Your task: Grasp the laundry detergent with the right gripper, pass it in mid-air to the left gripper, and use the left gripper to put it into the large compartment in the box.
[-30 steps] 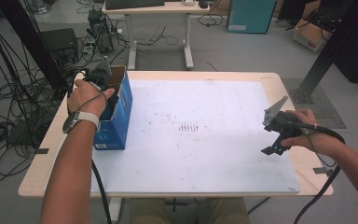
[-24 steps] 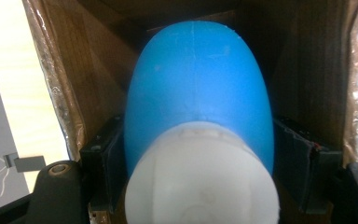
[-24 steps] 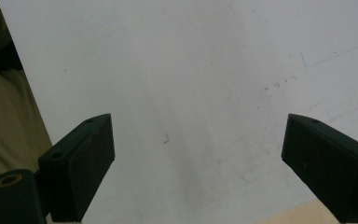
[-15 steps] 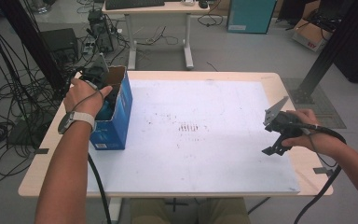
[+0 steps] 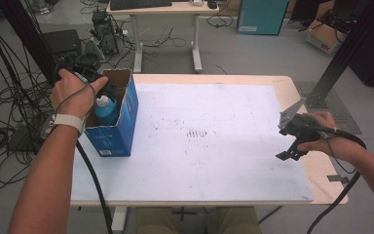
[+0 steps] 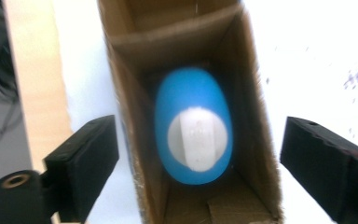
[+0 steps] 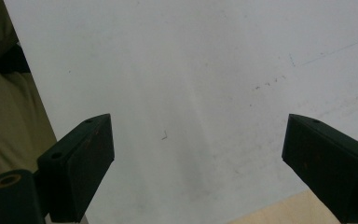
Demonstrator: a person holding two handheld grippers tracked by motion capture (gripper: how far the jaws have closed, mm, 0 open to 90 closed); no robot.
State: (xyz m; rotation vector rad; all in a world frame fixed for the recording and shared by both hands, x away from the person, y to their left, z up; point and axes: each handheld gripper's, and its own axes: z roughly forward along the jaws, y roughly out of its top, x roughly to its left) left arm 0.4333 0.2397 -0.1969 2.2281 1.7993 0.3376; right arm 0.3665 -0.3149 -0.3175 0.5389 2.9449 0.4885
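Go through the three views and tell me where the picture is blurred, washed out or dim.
Left gripper view: the blue bottle and its white cap are soft with blur inside the cardboard box, and the white table sheet is blown out. Right gripper view: evenly lit, the left hand-held gripper's neighbour, the right hand-held gripper, is dark but sharp. High view: mildly soft, no glare.

Second desk (image 5: 148,7), teal cabinet (image 5: 260,17), cardboard carton (image 5: 324,36), floor cables (image 5: 9,97) beyond the table.
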